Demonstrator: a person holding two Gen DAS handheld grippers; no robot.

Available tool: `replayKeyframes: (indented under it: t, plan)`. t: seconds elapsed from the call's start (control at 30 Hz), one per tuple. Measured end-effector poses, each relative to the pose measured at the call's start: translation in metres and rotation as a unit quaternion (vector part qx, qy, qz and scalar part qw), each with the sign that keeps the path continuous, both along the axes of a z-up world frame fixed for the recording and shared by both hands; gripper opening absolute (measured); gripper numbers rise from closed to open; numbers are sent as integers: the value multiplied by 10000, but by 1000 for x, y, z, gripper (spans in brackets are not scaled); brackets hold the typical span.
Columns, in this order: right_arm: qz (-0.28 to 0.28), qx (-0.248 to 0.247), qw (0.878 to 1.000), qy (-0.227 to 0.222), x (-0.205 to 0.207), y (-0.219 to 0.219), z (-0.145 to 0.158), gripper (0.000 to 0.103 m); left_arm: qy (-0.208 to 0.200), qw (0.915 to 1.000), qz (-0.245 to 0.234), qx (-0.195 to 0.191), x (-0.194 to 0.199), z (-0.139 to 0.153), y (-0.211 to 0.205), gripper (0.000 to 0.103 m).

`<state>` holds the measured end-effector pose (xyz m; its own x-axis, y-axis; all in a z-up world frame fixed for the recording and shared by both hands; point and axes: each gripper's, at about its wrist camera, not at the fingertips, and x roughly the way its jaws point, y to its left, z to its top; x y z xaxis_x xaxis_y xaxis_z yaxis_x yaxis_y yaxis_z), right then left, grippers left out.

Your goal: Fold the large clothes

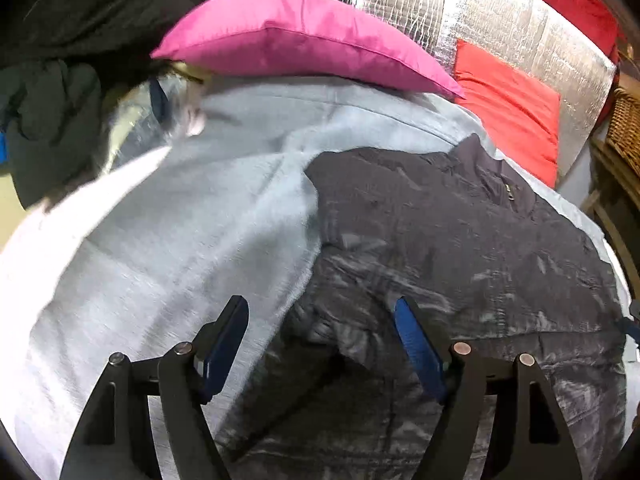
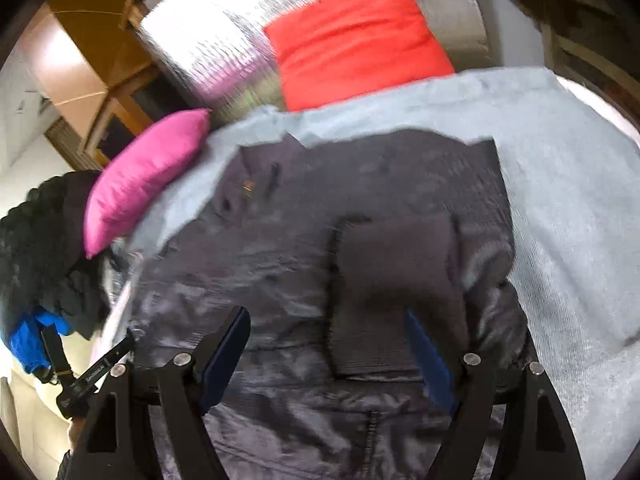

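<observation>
A dark jacket (image 1: pixel 460 240) lies spread on a grey blanket (image 1: pixel 180 220), filling the lower right of the left wrist view and the middle of the right wrist view. The left gripper (image 1: pixel 322 344) and the right gripper (image 2: pixel 326 344) hang over it, jaws apart and empty. A pink pillow (image 1: pixel 296 36) and a red cushion (image 2: pixel 356 36) lie beyond the blanket.

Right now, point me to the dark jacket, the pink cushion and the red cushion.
dark jacket (image 2: pixel 280 248): right wrist view, on its crinkled body panel.
pink cushion (image 1: pixel 288 36): left wrist view, on its upper face.
red cushion (image 2: pixel 356 40): right wrist view, middle of its front.
</observation>
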<state>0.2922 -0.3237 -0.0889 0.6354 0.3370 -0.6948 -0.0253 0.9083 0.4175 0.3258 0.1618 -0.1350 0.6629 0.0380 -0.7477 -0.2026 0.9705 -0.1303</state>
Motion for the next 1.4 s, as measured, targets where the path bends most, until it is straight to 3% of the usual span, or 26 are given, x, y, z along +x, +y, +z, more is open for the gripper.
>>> replayKeyframes:
  t: [0.07,0.13,0.33,0.43,0.53,0.7,0.87,0.97,1.07,1.17,1.3,1.4]
  plan:
    - [6,-93,9999,61,2,1,-4,82,295,9994,72,-139,7,-14,8,79]
    - [34,-71,9994,329,9,-1,-24,82,521,9972,96,-524,9,-27,15,79]
    - [62,-159,9994,288,8,3,-22,82,181,9972,222,-686,-5,-12,21,78]
    - [66,-78,9995,303,8,2,-23,82,411,9960,223,-766,-3,-23,24,78]
    - [65,-54,9994,322,9,1,-22,82,377,9942,340,-947,-10,-21,27,78]
    - [-80,107,9990,431,11,-2,-16,82,-3,9975,250,-663,-20,6,18,78]
    - [-12,348,9994,29,3,4,11,82,-324,9992,41,-229,-12,25,-6,78]
    - [41,396,9991,138,8,8,4,82,-348,9992,-123,-165,0,28,-21,78]
    - [-95,434,9971,618,20,1,-27,81,-144,9993,-336,55,13,20,-44,78]
    - [-119,405,9981,445,18,7,-9,82,-148,9983,-511,253,19,17,-61,78]
    - [248,399,9988,97,32,25,17,82,-237,9967,-692,341,25,19,-82,78]
    - [158,416,9984,351,58,27,0,82,-75,9955,-806,488,36,10,-96,78]
